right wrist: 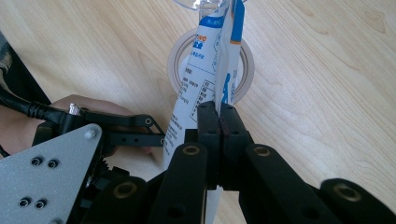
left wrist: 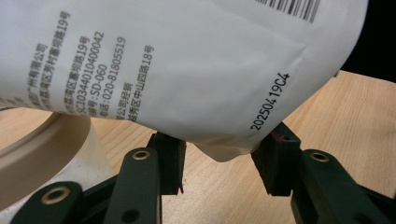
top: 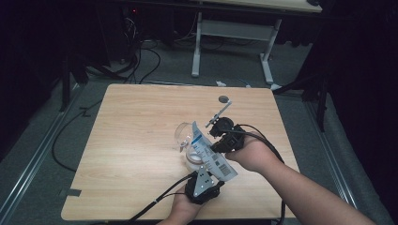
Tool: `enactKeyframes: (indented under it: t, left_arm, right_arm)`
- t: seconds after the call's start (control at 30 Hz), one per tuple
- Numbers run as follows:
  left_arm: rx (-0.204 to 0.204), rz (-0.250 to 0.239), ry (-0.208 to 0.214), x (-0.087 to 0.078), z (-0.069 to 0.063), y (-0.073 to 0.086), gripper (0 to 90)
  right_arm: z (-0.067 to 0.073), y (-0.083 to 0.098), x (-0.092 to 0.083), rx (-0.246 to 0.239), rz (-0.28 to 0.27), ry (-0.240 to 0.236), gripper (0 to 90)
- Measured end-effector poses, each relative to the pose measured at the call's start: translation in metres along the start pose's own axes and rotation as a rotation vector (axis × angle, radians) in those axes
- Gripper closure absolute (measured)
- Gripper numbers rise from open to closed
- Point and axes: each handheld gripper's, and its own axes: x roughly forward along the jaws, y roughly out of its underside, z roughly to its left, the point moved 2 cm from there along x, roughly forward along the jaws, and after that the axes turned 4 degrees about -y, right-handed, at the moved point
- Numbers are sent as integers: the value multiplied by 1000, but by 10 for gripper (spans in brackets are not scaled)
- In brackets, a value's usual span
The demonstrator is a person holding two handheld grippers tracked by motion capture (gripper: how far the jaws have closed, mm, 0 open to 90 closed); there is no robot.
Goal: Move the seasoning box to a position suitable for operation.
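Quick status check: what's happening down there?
Right gripper pinching white pouch. Left gripper open around its lower corner. Tape roll and clear cup underneath.

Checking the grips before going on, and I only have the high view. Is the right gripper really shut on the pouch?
Observer: Yes. The right gripper is pinched shut on the pouch edge.
Operator: And the left?
Observer: The left gripper has its jaws apart with the pouch's bottom corner between them. I can't tell if they press.
Operator: What's under the pouch?
Observer: A tape roll, flat on the table.
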Motion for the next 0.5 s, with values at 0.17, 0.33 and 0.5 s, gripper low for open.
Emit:
enactKeyframes:
  t: [0.17, 0.33, 0.5]
  left_arm:
    - [2, -4, 0, 0, -1, 0, 575]
    - [4, -6, -5, 0, -1, 1, 566]
    - [-8, -9, 3, 0, 0, 1, 532]
  right_arm:
    - [0, 1, 0, 7, -2, -1, 898]
    - [-1, 1, 1, 12, -6, -1, 899]
    - [-1, 0, 0, 26, -13, -4, 899]
